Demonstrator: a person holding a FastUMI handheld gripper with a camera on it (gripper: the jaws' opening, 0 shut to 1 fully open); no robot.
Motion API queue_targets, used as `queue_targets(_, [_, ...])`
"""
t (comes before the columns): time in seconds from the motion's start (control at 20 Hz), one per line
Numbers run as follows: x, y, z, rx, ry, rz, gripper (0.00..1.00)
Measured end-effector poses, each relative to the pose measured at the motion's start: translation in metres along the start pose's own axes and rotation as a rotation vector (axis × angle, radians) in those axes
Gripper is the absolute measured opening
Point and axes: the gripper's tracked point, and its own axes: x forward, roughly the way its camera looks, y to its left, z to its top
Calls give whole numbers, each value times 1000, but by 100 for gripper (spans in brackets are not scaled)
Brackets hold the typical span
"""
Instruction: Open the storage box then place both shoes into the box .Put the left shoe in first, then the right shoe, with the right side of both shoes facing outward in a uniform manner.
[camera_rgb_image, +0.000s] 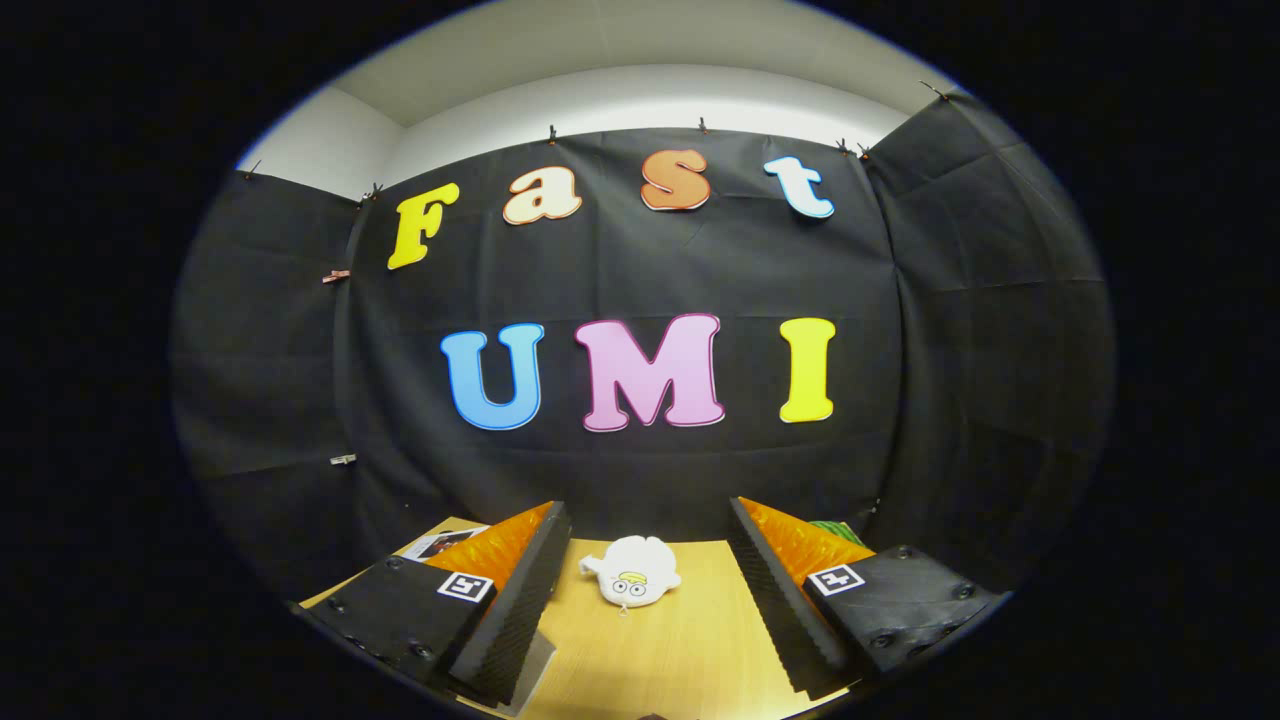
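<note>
- Shoes and storage box could not be made out on the stretch of bench (680, 650) that lay in front of the camera, so their place and state could not be told.
- Between the fingers and a little ahead of them, a small white plush toy (630, 572) with a cartoon face lay on the wooden bench, touching neither finger.
- The hand-held gripper (648, 600) stood with its fingers spread wide and nothing between them but bare bench; it pointed level at the booth's cloth wall rather than down at the work.
- A printed card or photo (440, 543) lay beyond the left finger, and something green (838, 530) peeked out beyond the right finger; what it was could not be told.
- This pose would fit either a pause before reaching for the box or a rest after the shoes were stowed.
- Judged from this alone, any good move would want the gripper tilted down until the box and shoes were seen, with the fingers kept wide and clear of the toy.
</note>
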Motion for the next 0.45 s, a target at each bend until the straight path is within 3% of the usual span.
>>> queue_targets(0.45, [-23,-24,-37,32,36,89,98])
